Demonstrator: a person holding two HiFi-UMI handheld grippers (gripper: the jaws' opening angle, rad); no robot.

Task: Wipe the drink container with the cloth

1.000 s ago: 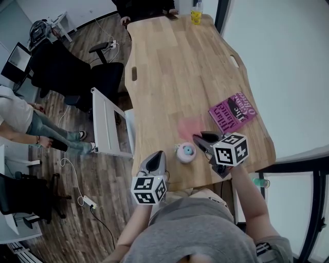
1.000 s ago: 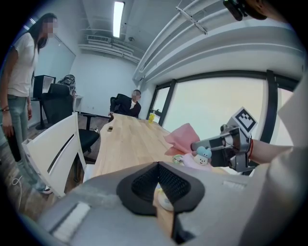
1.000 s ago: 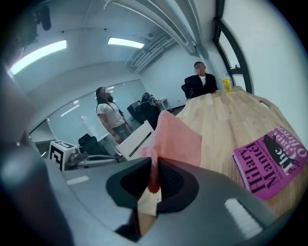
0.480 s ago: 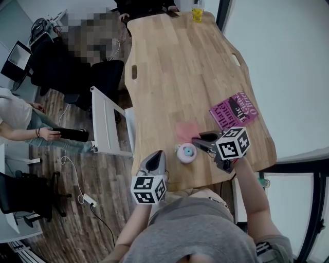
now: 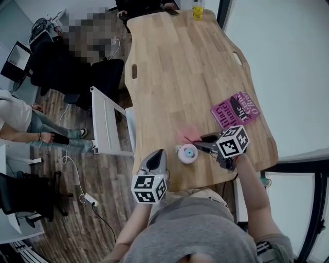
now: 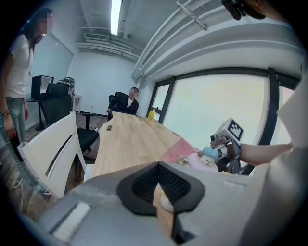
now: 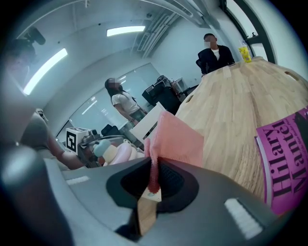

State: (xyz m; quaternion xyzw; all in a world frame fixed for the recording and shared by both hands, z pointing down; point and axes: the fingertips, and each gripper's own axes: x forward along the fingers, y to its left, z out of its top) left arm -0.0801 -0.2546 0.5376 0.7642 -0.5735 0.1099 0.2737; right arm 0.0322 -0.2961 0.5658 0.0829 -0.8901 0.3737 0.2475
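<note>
A small pink drink container (image 5: 186, 153) with a blue-capped figure on its lid stands near the front edge of the wooden table (image 5: 175, 67). Just beyond it lies a pink cloth (image 5: 187, 134). My right gripper (image 5: 204, 145) is right of the container and shut on the cloth's near edge; in the right gripper view the cloth (image 7: 175, 137) rises from between the pads of the right gripper (image 7: 153, 166), with the container (image 7: 113, 153) to its left. My left gripper (image 5: 156, 160) hangs off the table's front-left edge, jaws together and nothing in them. In the left gripper view the container (image 6: 204, 158) stands ahead and to the right.
A magenta book (image 5: 235, 109) lies at the table's right edge, close behind my right gripper. A yellow bottle (image 5: 196, 11) stands at the far end, where a person sits. A white chair (image 5: 105, 123) and black office chairs stand left of the table, with people beyond.
My right gripper has moved a little up the table and its jaws have come together on the cloth's edge. The left gripper has stayed where it was.
</note>
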